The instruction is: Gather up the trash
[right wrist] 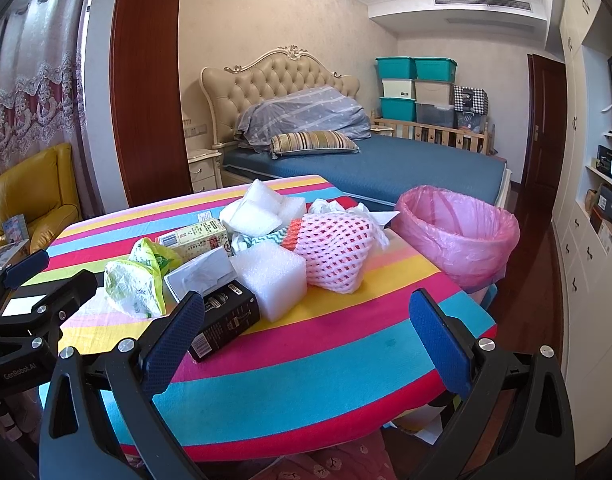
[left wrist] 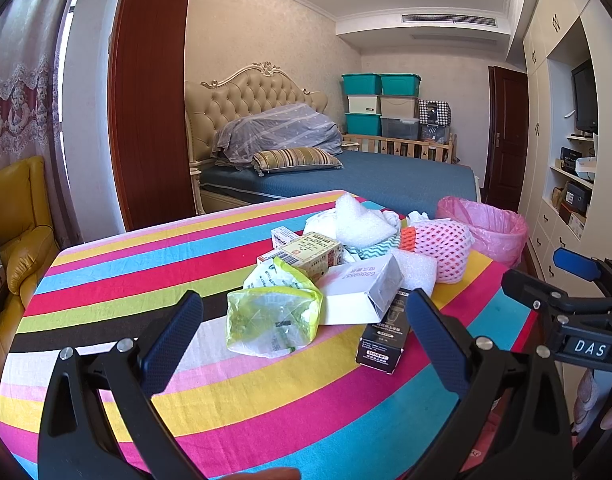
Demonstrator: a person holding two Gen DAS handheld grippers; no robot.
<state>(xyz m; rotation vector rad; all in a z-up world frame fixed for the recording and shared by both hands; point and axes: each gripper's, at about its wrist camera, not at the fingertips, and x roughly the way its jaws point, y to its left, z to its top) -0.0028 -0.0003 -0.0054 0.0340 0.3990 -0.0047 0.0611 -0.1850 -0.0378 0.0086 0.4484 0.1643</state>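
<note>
Left gripper point(left wrist: 304, 332) is hovering low over the table point(left wrist: 106, 280), jaws spread wide and gripping nothing, and sitting right between its fingers is the green bag point(left wrist: 272, 320), crumpled and see-through. Right gripper point(right wrist: 306, 328) is hanging off the near table edge, jaws likewise spread and empty, with the black box point(right wrist: 222, 320) just past its left finger and a foam block point(right wrist: 274, 280) touching that box.

Spreading outward, the trash is lying in one loose heap mid-table: a white box point(left wrist: 361, 292) leaning on the black box, a yellow carton point(left wrist: 313, 252) behind it, more foam, and a pink net point(right wrist: 333, 256) bulging on the bin side. The bin point(right wrist: 465, 240), lined in pink plastic, is standing just off the table's right edge, mouth open, looking empty as far as can be seen.

Looks like the very first pick is being lined up. Judging from here, the left should be closing on the bag's bunched upper fold, not the slack flat film, which would likely slip. The right is sitting nearer the bin, so it seems better placed for the net or foam block, squeezing gently since both will crush
</note>
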